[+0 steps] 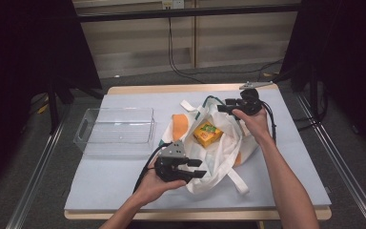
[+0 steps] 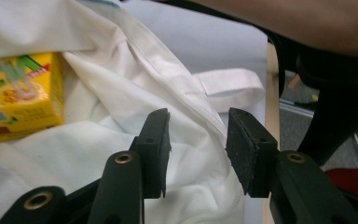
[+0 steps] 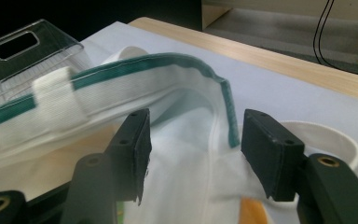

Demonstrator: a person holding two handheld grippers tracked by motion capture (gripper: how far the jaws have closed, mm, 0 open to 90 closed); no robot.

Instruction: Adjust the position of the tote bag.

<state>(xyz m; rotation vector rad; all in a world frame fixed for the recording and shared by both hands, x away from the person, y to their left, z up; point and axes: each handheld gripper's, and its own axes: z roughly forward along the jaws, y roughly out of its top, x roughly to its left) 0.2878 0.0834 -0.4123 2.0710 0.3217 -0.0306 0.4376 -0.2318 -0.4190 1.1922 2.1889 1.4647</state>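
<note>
Surroundings: a clear plastic bin (image 1: pixel 116 130) sits on the grey table cover (image 1: pixel 286 157), just left of the tote bag (image 1: pixel 219 157) and apart from it; dark cables run across the floor beyond the table's far edge.
In the way: the person's right forearm (image 1: pixel 286 186) lies along the bag's right side; a loose white strap (image 1: pixel 237 180) trails off the bag's near corner.
Left gripper: left gripper (image 1: pixel 198 168) at the bag's near edge, jaws apart, a fold of white cloth lying between them but not pinched.
Right gripper: right gripper (image 1: pixel 224 106) at the bag's far edge, jaws apart, the green-trimmed rim (image 3: pixel 168 70) standing between them, unpressed.
Left gripper view adds: print on the yellow box (image 2: pixel 21 95), green lettering and a red stripe, and the bag's seam running down to the jaws.
Right gripper view adds: the bin's handle slot (image 3: pixel 15 45) and a white strap (image 3: pixel 58 95) sewn over the green rim.
Bag: white cloth with orange patches, lying open mid-table, mouth upward.
Box: yellow carton (image 1: pixel 208 133) lying inside the open bag, between the two grippers.
</note>
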